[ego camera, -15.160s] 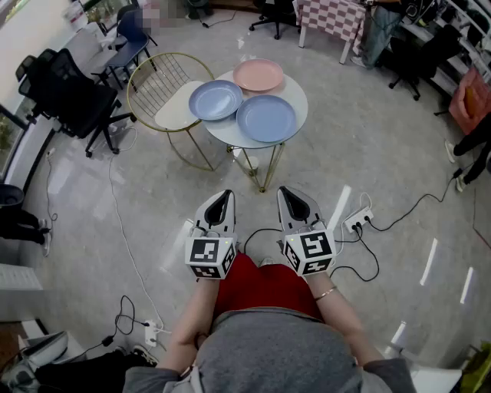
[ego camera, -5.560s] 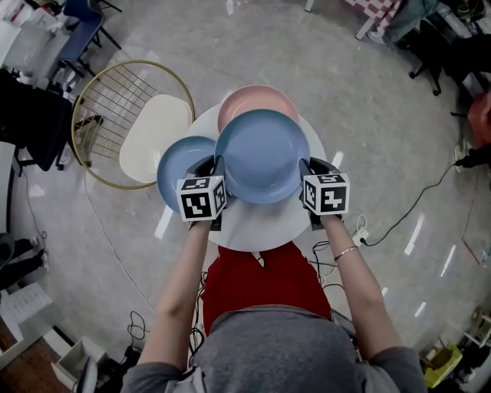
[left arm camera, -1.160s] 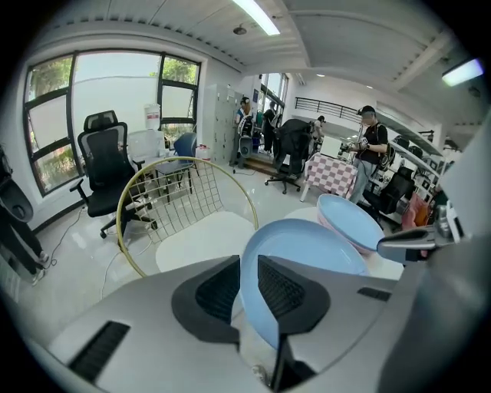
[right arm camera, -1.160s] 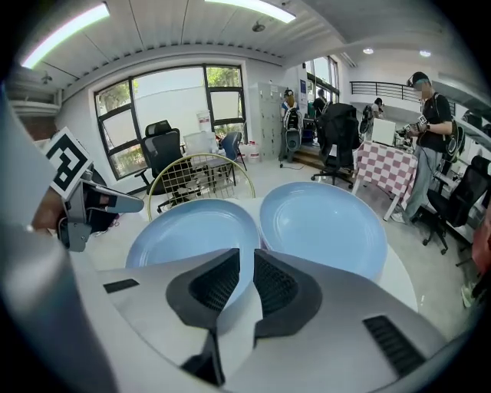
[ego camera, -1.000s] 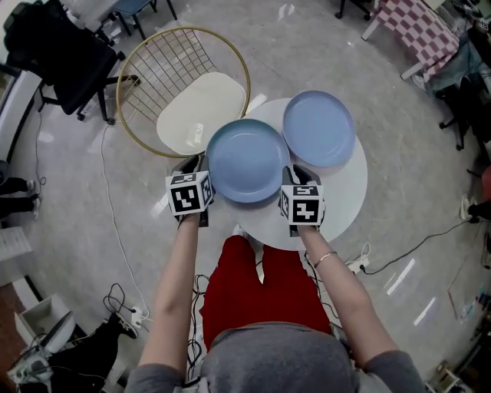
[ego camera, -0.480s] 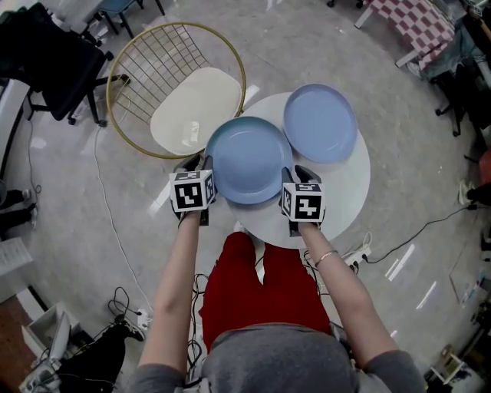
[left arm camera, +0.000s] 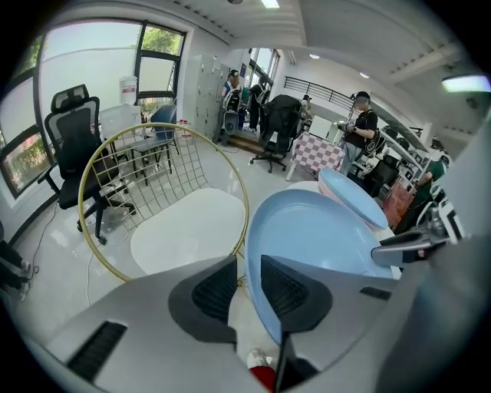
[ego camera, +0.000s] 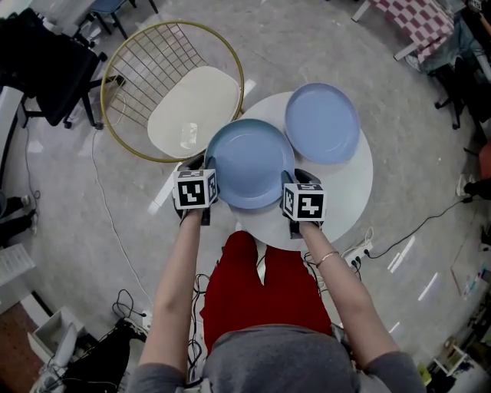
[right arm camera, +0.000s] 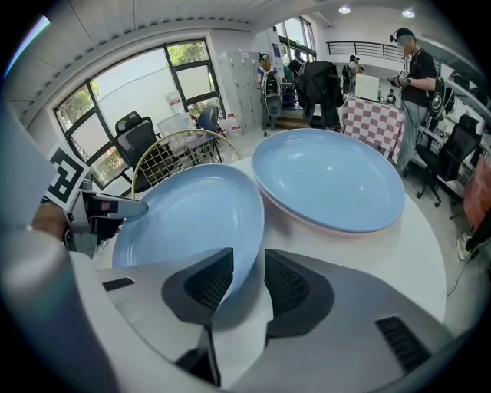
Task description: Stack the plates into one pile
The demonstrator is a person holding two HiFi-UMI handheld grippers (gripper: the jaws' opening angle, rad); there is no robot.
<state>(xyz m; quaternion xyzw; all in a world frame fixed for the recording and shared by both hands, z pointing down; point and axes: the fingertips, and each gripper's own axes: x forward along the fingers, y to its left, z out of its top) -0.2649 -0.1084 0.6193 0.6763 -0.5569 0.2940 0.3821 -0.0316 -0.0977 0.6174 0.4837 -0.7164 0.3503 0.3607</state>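
A: Fig. 1, head view. What lies under the far plate (ego camera: 322, 123)?
B: It is hidden there. The right gripper view shows only a thin rim of the pink plate (right arm camera: 336, 230) beneath it.
A: Legs of the table (ego camera: 349, 201)?
B: Covered by its top. The black chair (ego camera: 54, 69) is cut by the left edge, the checked table (ego camera: 414, 19) by the top edge.
A: The people (left arm camera: 360, 127) in the background?
B: Too small for detail.
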